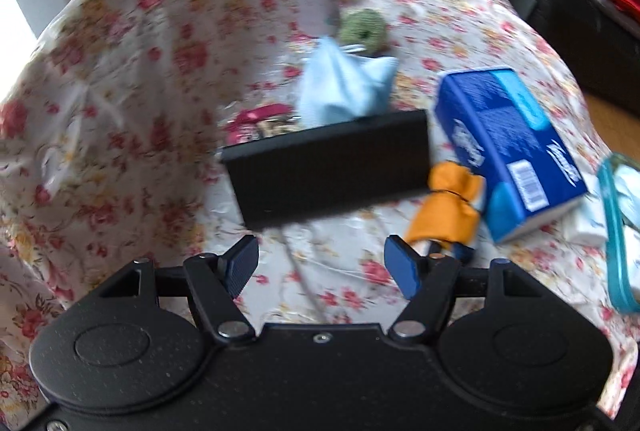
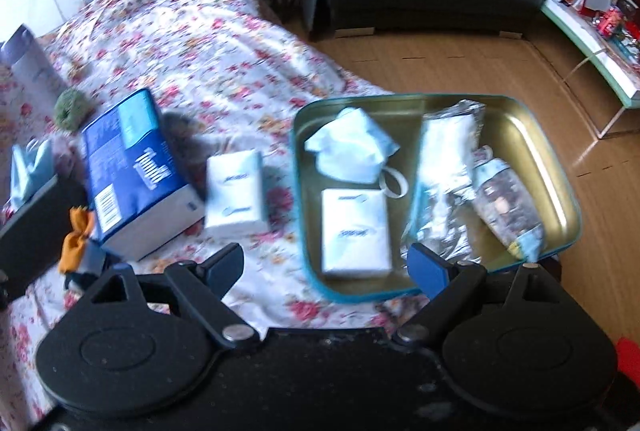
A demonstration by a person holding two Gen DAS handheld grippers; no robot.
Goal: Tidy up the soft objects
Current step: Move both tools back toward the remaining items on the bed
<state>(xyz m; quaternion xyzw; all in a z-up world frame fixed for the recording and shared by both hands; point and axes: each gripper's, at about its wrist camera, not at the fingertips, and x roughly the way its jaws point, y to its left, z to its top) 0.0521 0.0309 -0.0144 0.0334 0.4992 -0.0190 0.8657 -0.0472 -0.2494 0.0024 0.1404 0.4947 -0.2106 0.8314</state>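
Right gripper [image 2: 326,271] hovers wide open and empty between the loose tissue pack [image 2: 235,187] and the teal tin [image 2: 520,119]; left gripper [image 1: 322,265] half-open, empty; best approach the pack squarely, pinching gently

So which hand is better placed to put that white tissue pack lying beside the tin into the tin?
Probably the right gripper: open and empty, with the loose white tissue pack just ahead beside the tin. The left gripper faces the black box instead.
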